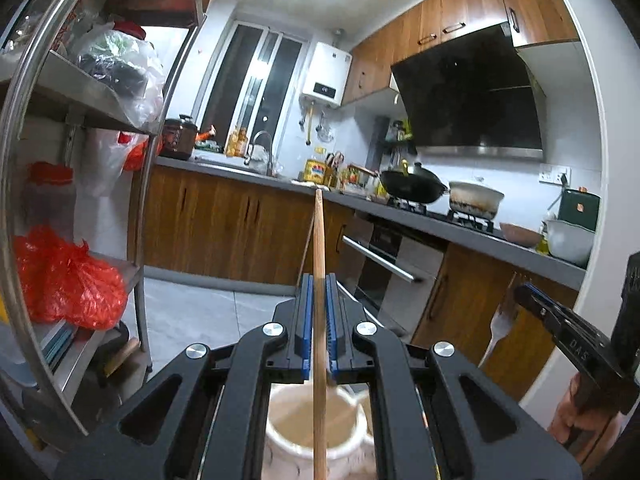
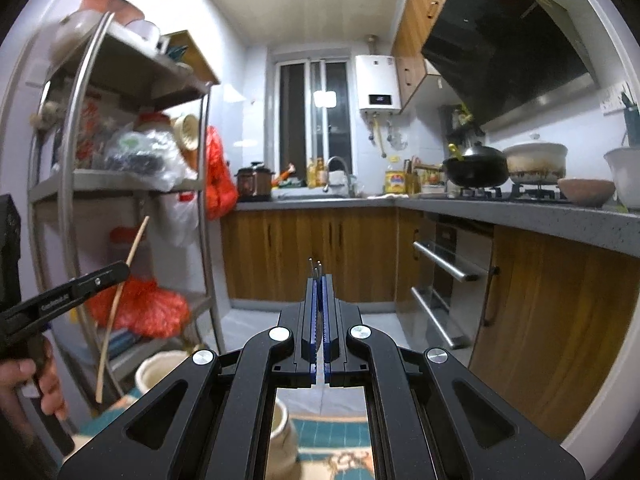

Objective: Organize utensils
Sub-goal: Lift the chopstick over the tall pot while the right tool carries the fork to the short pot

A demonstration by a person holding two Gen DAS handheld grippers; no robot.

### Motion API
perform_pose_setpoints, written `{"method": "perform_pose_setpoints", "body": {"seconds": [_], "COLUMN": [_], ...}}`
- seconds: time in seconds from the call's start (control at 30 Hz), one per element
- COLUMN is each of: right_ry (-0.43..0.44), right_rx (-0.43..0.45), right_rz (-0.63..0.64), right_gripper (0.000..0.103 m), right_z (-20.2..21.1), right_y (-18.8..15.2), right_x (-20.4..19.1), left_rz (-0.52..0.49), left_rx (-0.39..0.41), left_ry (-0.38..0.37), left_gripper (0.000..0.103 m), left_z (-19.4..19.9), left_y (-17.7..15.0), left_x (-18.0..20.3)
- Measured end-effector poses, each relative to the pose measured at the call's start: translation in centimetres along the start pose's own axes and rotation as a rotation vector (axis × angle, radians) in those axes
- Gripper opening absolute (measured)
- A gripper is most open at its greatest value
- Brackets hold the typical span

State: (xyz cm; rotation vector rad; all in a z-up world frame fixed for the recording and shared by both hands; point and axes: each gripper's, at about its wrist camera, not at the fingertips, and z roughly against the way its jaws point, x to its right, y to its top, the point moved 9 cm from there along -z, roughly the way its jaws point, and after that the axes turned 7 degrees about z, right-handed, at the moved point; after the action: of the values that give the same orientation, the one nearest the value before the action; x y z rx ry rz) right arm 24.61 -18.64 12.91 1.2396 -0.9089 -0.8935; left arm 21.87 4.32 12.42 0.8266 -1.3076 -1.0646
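My left gripper (image 1: 319,280) is shut on wooden chopsticks (image 1: 319,240) that stand upright between its blue pads, their lower end over a white ceramic utensil jar (image 1: 316,436). In the right wrist view the left gripper (image 2: 120,270) holds the same chopsticks (image 2: 120,292) above the jar (image 2: 154,372). My right gripper (image 2: 319,280) is shut on a metal fork; only its tines (image 2: 315,268) poke out past the pads. In the left wrist view the right gripper (image 1: 524,292) holds the fork (image 1: 500,320) upright at the right.
A steel shelf rack (image 2: 72,184) with red and clear plastic bags stands on the left. A grey counter (image 2: 520,212) with wok, pot and bowls runs along the right and back. A patterned mat (image 2: 332,444) lies below the right gripper.
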Motion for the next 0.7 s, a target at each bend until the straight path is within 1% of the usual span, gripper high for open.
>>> {"method": "perform_pose_setpoints", "body": {"seconds": [0.1, 0.2, 0.3, 0.43, 0.57, 0.7], "right_ry": [-0.040, -0.064, -0.070, -0.054, -0.026, -0.006], "right_rx": [0.016, 0.025, 0.009, -0.030, -0.072, -0.111], "right_rz": [-0.028, -0.038, 0.000, 0.067, 0.108, 0.115], "right_gripper": [0.003, 0.003, 0.003, 0.003, 0.003, 0.003], "right_z": [-1.1, -2.1, -3.2, -4.3, -5.0, -5.6], "right_y": [-0.1, -0.6, -1.5, -2.9, -4.3, -5.4], "right_x": [0.9, 1.2, 0.5, -1.2, -2.4, -2.9], "left_rz": [-0.006, -0.033, -0.084, -0.088, -0.097, -0.153], "left_rx": [0.059, 0.115, 0.137, 0.087, 0.045, -0.010], "left_ry": [0.009, 0.042, 0.088, 0.079, 0.080, 0.091], "left_gripper": [0.006, 0.006, 0.006, 0.006, 0.006, 0.006], "left_z": [-1.5, -2.8, -4.0, -4.8, -4.1, -3.5], "left_y": [0.6, 1.0, 0.4, -1.6, -3.3, -5.0], "left_x": [0.2, 0.4, 0.4, -0.2, -0.8, -0.8]}}
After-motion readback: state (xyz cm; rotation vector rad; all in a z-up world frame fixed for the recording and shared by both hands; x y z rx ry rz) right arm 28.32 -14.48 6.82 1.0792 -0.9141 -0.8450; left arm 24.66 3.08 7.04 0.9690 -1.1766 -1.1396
